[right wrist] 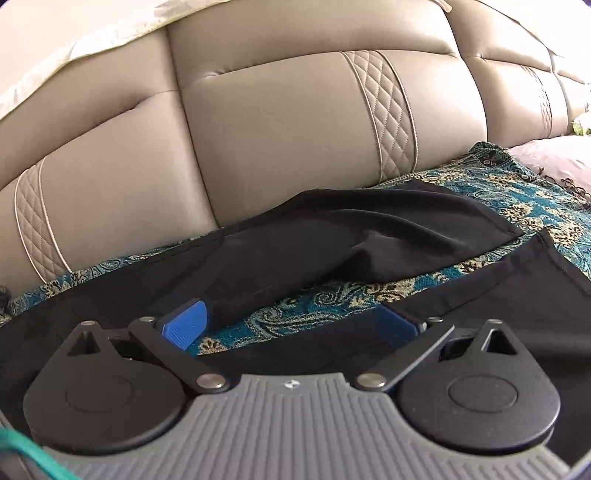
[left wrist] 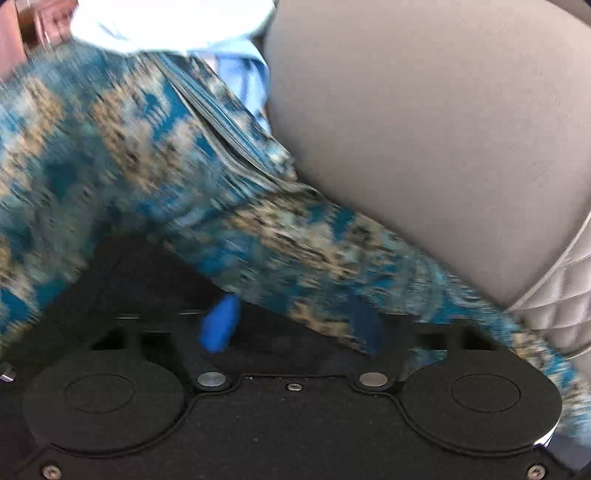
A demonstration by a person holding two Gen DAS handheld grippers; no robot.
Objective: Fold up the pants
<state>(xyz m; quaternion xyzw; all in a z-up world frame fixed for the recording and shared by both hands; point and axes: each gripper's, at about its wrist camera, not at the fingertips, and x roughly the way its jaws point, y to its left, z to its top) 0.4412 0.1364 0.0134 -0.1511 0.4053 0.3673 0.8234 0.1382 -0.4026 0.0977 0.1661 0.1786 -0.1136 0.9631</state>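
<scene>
On the patterned throw that covers the seat, my black pants lie spread out below the padded back of the sofa. Through the right wrist camera they read as smooth, matte, thin woven cloth with soft folds; the throw under them is a coarse teal and tan paisley weave with a dark fringe at its far right edge. The sofa back is taupe leather in puffy panels, each divided by a quilted diamond-stitched strip edged in pale piping.

The pants run lengthwise along the sofa, left to right across my view, long axis roughly parallel to the backrest. Two legs fan apart toward the right with a wedge of paisley showing between them, and both join at the left. The far leg's hem ends in a straight cut edge; the near leg passes under my right gripper.

That gripper's blue ribbed pads stand wide apart, holding nothing, one over the join of the legs and the other over the near leg.

My left wrist view is heavily motion-blurred. I see the same teal paisley fabric, a bulging taupe cushion and pale blue and white cloth at the top. Of the left gripper I make out a blue finger and a darker one to its right with blurred fabric across it; I cannot tell whether it is clamped or free.

No readable writing or label shows anywhere.
</scene>
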